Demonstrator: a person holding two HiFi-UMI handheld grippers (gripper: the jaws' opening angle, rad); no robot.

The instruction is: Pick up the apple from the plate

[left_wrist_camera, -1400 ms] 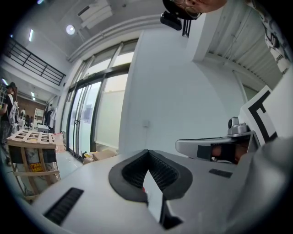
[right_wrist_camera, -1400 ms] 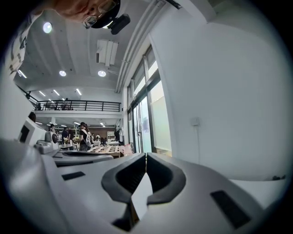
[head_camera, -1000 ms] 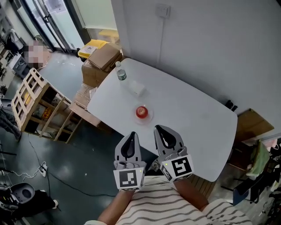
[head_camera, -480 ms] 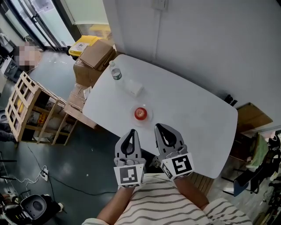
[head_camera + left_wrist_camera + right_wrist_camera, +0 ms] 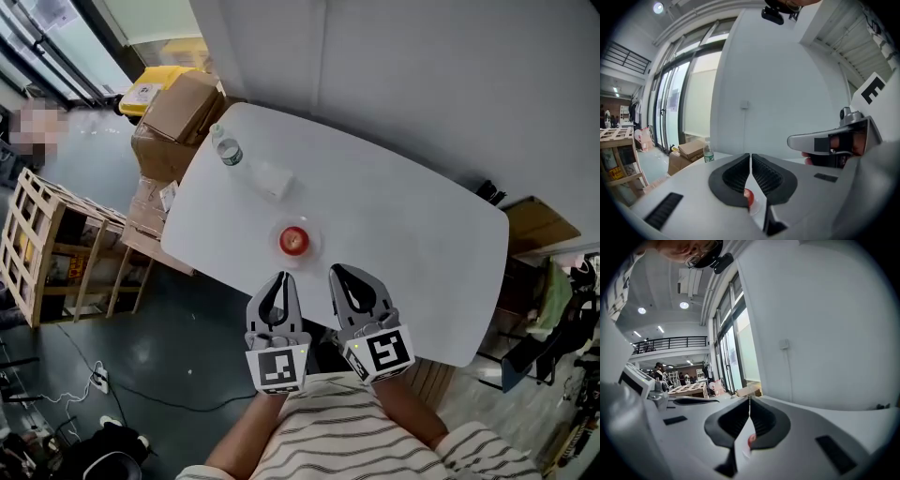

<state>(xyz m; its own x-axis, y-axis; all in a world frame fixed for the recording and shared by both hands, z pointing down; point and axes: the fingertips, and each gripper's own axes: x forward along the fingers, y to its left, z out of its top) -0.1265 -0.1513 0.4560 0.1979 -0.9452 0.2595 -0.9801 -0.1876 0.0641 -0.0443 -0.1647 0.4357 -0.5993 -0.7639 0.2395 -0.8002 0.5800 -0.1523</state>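
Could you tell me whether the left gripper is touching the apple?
Apart: the head view shows table between the left gripper and the apple.

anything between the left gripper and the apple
No. In the head view, only a bare strip of the white table lies between the left gripper and the apple on its plate.

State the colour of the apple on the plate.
The apple is red; the head view shows it best.

Apple [image 5: 748, 197] mostly hidden behind left gripper [image 5: 750, 158]; bottle [image 5: 227, 149] label unreadable.
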